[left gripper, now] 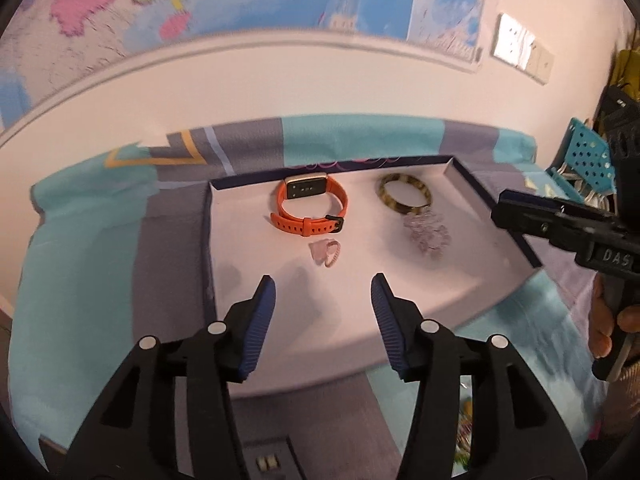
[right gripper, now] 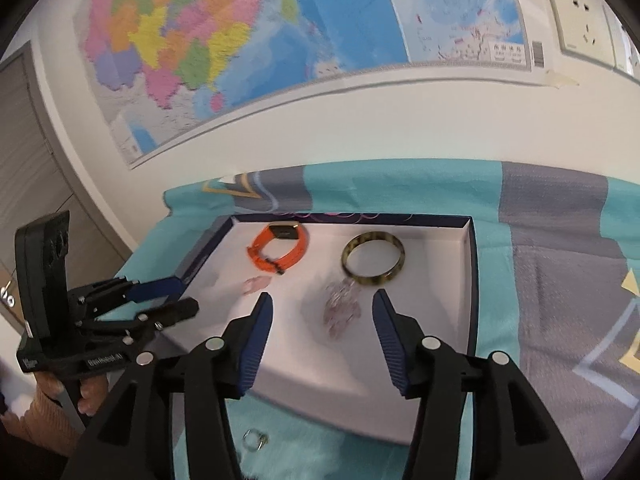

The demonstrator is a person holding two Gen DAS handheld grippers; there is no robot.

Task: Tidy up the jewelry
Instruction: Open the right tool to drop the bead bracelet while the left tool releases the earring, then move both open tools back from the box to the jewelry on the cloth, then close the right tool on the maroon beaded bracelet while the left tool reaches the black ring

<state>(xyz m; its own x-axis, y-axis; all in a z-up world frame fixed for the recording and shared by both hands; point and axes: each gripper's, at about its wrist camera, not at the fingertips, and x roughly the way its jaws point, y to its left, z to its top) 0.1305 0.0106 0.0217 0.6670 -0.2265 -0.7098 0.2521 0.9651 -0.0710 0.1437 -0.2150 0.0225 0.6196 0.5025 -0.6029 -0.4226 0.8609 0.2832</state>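
Observation:
A shallow white tray with a dark blue rim (left gripper: 472,176) (right gripper: 472,240) lies on a teal and grey cloth. In it lie an orange watch (left gripper: 310,210) (right gripper: 280,250), a tortoiseshell bangle (left gripper: 405,199) (right gripper: 373,260), a pale purple crystal bracelet (left gripper: 426,236) (right gripper: 342,306) and a small pink piece (left gripper: 326,253) (right gripper: 256,285). My left gripper (left gripper: 323,292) (right gripper: 176,294) is open and empty over the tray's near left part. My right gripper (right gripper: 322,310) (left gripper: 520,212) is open and empty just short of the crystal bracelet. A small silver ring (right gripper: 255,440) lies on the cloth before the tray.
A map (right gripper: 240,40) hangs on the white wall behind the table, with a wall socket (right gripper: 580,24) to its right. A teal perforated basket (left gripper: 588,160) stands at the far right. A grey door (right gripper: 28,168) is at the left.

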